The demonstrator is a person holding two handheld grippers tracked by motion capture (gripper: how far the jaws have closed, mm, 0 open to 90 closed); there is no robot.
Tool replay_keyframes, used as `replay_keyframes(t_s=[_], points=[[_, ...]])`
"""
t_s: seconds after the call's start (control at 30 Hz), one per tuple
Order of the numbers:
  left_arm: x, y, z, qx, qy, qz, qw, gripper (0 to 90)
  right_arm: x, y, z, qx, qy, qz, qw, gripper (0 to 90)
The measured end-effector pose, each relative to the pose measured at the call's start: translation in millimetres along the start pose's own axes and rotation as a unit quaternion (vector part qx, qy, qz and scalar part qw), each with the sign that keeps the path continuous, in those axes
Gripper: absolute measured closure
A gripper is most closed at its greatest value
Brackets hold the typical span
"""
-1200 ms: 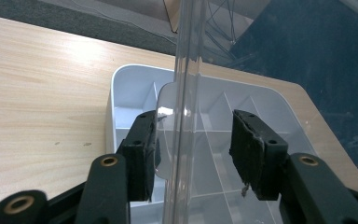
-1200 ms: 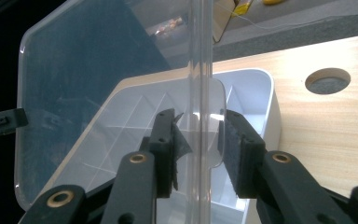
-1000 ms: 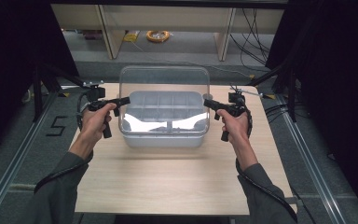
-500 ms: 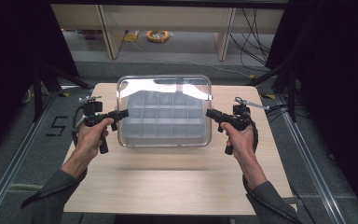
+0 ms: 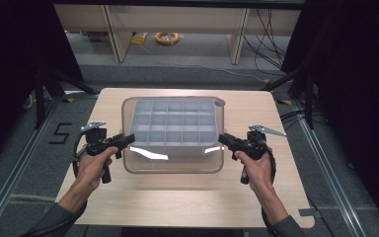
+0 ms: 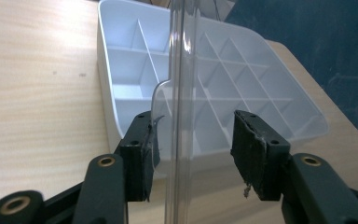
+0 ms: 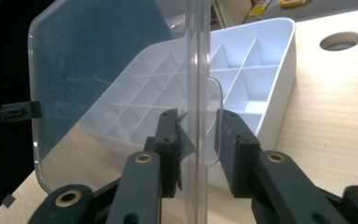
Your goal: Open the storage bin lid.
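In the middle of the high view a white divided tray (image 5: 172,123) sits on the wooden table (image 5: 177,202), its grid of compartments all bare. A clear plastic lid (image 5: 173,160) hangs over it, low toward the near edge and slanted, held by its two side tabs. The left gripper (image 5: 123,142), at the left of the frame, has its jaws clamped on the left tab; the right gripper (image 5: 226,140), opposite, has just been closing and pinches the right tab. In the left gripper view the lid's edge runs straight up the centre of the frame, with the tray seen blurred through it. Beyond the table, at the top of the high view, a yellow coil (image 5: 167,37) lies on the floor among cables. In the right gripper view a round hole (image 7: 339,41) in the tabletop shows at upper right. Glare streaks hide the lid's lower rim.
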State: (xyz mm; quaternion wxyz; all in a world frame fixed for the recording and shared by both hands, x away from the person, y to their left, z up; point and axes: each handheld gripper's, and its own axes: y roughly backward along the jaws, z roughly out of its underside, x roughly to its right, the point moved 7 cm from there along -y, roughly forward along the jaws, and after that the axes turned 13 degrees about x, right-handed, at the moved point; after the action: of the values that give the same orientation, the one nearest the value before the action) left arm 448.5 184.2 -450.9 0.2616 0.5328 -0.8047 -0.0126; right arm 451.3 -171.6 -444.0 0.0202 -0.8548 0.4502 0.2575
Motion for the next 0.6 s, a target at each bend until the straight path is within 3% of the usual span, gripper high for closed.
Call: replay_keyframes(t_s=[0.03, 0.07, 0.1, 0.13, 0.17, 0.23, 0.37, 0.4, 0.6], points=[[0.2, 1.1, 2.6, 0.004, 0.005, -0.001, 1.0, 50.0, 1.1, 1.2, 1.5, 0.002, 0.013, -0.006, 0.9999, 71.2], [0.2, 1.1, 2.6, 0.004, 0.005, -0.001, 1.0, 50.0, 1.1, 1.2, 1.5, 0.002, 0.013, -0.006, 0.9999, 71.2], [0.5, 3.0, 5.3, 0.0, 0.008, 0.001, 1.0, 50.0, -1.1, 4.0, 4.3, -0.004, -0.002, -0.002, 1.0, 71.4], [1.4, 6.6, 10.0, 0.0, 0.006, 0.001, 1.0, 49.9, -0.1, 7.4, 6.4, 0.0, 0.009, -0.009, 0.9999, 71.5], [1.7, 8.2, 12.1, -0.002, 0.007, 0.002, 1.0, 49.9, -3.6, 10.1, 9.5, -0.007, -0.008, -0.007, 0.9999, 71.7], [2.9, 11.5, 15.7, -0.001, 0.004, 0.002, 1.0, 49.8, -2.8, 14.1, 12.5, -0.006, 0.009, -0.014, 0.9999, 71.6], [5.1, 19.6, 27.0, -0.007, -0.001, 0.004, 1.0, 49.6, -6.7, 23.2, 21.4, -0.007, 0.007, -0.01, 0.9999, 71.6], [5.2, 21.3, 29.9, -0.011, -0.002, 0.008, 0.9999, 49.5, -5.4, 25.3, 23.5, -0.007, 0.019, -0.013, 0.9997, 71.7], [4.6, 28.5, 44.7, -0.016, 0.001, 0.008, 0.9998, 49.5, -5.7, 36.4, 40.9, -0.016, 0.014, -0.018, 0.9996, 72.1]])
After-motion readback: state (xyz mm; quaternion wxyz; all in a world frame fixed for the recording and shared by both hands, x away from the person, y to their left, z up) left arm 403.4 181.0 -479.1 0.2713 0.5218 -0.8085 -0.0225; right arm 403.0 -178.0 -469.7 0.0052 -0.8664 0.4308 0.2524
